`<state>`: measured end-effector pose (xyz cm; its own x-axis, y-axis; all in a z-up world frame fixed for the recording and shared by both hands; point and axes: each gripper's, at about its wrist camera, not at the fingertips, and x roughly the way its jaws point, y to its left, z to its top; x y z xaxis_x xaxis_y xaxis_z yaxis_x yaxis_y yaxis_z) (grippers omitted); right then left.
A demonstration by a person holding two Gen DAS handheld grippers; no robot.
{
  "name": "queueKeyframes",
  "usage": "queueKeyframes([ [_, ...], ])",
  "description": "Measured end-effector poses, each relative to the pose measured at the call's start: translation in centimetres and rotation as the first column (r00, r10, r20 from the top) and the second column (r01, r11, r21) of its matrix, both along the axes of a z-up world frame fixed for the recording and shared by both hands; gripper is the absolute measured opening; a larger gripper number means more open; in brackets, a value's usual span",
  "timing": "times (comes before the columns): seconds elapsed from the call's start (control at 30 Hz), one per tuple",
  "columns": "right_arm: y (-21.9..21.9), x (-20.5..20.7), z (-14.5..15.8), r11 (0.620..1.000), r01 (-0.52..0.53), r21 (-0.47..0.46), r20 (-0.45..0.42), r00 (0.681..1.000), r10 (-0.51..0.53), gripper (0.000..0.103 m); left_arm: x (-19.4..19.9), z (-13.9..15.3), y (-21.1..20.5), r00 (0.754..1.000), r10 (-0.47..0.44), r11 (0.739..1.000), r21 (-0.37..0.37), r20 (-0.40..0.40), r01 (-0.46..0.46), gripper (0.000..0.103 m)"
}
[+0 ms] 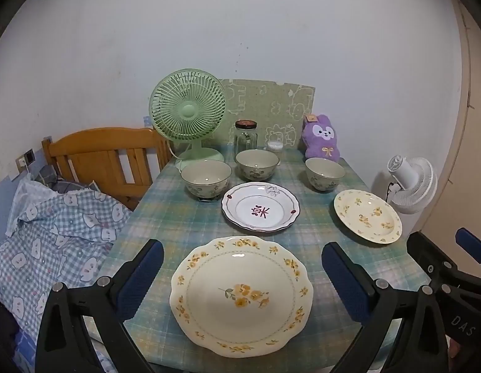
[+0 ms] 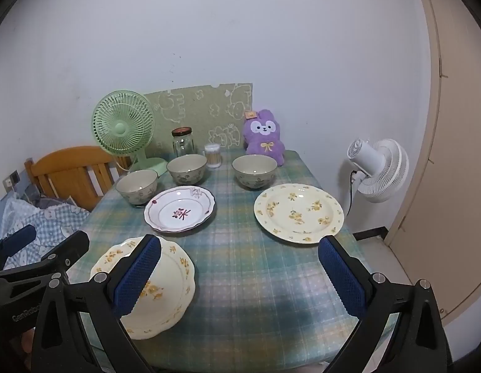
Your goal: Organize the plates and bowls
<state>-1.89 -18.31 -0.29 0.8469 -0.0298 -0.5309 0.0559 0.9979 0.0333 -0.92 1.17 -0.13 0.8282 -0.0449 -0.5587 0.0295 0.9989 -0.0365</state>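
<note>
**Nothing stacked yet: three plates and three bowls lie separate**

The landmark is the white plate with the red flower (image 1: 260, 206), near the middle of the checked tablecloth (image 1: 165, 217). In front of it, nearest to the cameras, lies the large scalloped plate with yellow flowers (image 1: 241, 295). To its right lies the round cream plate with yellow flowers (image 2: 298, 213). Behind it stand three grey-green bowls, all apart: the left bowl (image 1: 206, 178), the middle bowl (image 1: 257, 164) and the right bowl (image 1: 324, 173). Further behind are a green desk fan (image 1: 187, 108), a glass jar (image 1: 245, 136) and a purple plush rabbit (image 1: 322, 136).

The left gripper (image 1: 242, 276) hovers with its fingers spread wide on both sides of the scalloped plate, and it holds nothing. The right gripper (image 2: 240, 275) is also wide apart and empty.

I judge the task is at its beginning: no plate lies on another and no bowl is nested, so all the stacking is left.
</note>
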Motion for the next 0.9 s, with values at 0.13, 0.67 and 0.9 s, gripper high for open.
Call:
queueKeyframes([
  [0.13, -0.1, 0.2, 0.1, 1.0, 0.003, 0.011, -0.006, 1.0, -0.003, 0.102, 0.1, -0.2, -0.3, 1.0, 0.007, 1.0, 0.013, -0.003, -0.007, 0.102],
  [0.67, -0.7, 0.4, -0.5, 0.999, 0.025, 0.031, -0.021, 0.999, -0.024, 0.102, 0.1, -0.6, -1.0, 1.0, 0.007, 0.999, 0.041, -0.009, -0.007, 0.103],
  [0.9, -0.6, 0.3, -0.6, 0.999, 0.027, 0.029, -0.019, 0.999, -0.026, 0.102, 0.0, -0.7, -1.1, 1.0, 0.007, 0.999, 0.041, -0.01, -0.007, 0.103],
])
